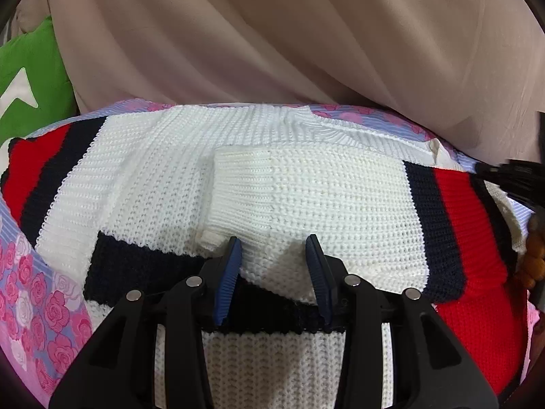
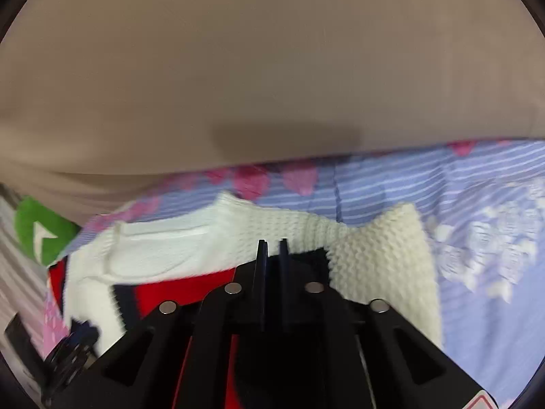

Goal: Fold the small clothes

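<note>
The knit sweater (image 1: pixel 306 187) is spread on the floral sheet (image 1: pixel 37 306), left gripper (image 1: pixel 272 248) held apart over it, right gripper (image 2: pixel 272 242) nearly closed, seemingly on sweater fabric though blurred.

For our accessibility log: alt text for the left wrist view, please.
A white knit sweater with navy and red stripes lies on a floral bedsheet, one sleeve folded across its body. The left gripper hovers over it, jaws open; beige fabric fills the background.
</note>
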`<action>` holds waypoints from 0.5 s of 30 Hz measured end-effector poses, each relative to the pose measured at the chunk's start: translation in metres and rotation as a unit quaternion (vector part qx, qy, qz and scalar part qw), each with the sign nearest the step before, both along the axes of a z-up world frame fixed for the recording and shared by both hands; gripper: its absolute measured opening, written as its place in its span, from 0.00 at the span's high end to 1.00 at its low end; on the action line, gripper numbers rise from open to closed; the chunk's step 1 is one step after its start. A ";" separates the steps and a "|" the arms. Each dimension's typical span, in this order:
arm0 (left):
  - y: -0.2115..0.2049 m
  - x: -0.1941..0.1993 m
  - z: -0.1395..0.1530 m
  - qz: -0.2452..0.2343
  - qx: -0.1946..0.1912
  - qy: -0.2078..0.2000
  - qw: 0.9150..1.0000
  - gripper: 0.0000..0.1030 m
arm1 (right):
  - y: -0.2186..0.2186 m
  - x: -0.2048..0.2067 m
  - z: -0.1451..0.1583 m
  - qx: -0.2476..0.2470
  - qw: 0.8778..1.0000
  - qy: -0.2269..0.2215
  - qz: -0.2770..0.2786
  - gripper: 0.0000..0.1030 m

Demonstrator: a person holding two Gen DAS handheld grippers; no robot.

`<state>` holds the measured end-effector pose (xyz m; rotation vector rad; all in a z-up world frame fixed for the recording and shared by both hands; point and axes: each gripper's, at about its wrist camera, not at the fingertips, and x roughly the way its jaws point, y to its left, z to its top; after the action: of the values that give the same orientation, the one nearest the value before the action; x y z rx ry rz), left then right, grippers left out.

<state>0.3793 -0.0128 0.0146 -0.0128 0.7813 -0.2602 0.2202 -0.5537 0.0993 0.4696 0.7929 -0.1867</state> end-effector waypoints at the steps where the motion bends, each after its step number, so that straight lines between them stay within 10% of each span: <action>1: 0.002 -0.002 0.000 0.000 0.000 0.000 1.000 0.63 | 0.003 -0.016 0.006 -0.013 1.000 0.000 0.005 0.87; 6: -0.006 -0.005 -0.001 0.002 0.021 -0.005 1.000 0.62 | 0.012 -0.092 -0.014 -0.071 0.993 0.085 0.032 0.88; 11: 0.005 -0.019 0.011 0.008 0.013 -0.009 1.000 0.62 | 0.003 -0.131 -0.007 -0.027 0.998 0.048 -0.007 0.88; 15: 0.077 -0.031 0.047 0.041 -0.046 -0.025 0.998 0.34 | 0.043 -0.146 0.017 -0.088 0.996 0.025 0.007 0.81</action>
<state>0.3487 0.0637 0.0612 -0.1242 0.7173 -0.2186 0.0740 -0.5106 0.1165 0.2939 0.8201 -0.2531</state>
